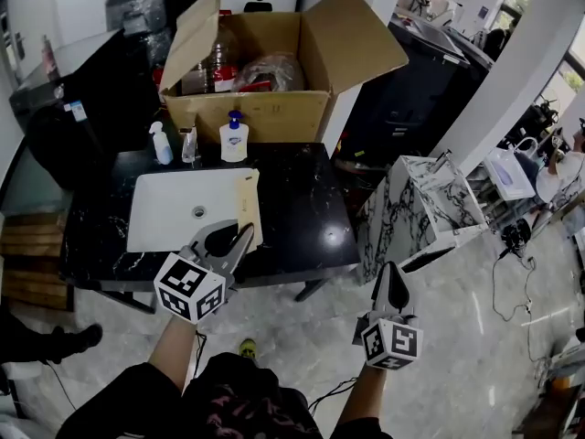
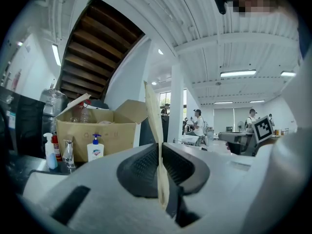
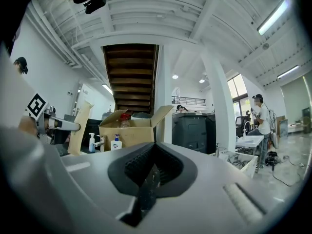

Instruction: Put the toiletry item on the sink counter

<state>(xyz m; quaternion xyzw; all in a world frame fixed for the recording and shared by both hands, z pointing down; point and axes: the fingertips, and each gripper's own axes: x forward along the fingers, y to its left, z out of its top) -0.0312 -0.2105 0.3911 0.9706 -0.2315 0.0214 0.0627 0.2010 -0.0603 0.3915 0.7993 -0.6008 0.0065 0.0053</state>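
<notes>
A flat beige packet (image 1: pixel 248 207) stands on edge between the jaws of my left gripper (image 1: pixel 227 245), which is shut on its lower end. It hangs over the front of the black sink counter (image 1: pixel 302 208), just right of the white basin (image 1: pixel 174 210). In the left gripper view the packet (image 2: pixel 154 130) rises straight up from the closed pads of the left gripper (image 2: pixel 159 152). My right gripper (image 1: pixel 393 286) is shut with nothing in it, off the counter's right front corner over the floor. Its own view shows the right gripper (image 3: pixel 154 152) shut and the packet (image 3: pixel 80 126) far left.
An open cardboard box (image 1: pixel 274 62) with bottles inside stands at the counter's back. In front of it are a white soap dispenser (image 1: pixel 234 138), a faucet (image 1: pixel 188 144) and a small spray bottle (image 1: pixel 161 143). A marble-patterned basin unit (image 1: pixel 416 213) stands on the floor to the right.
</notes>
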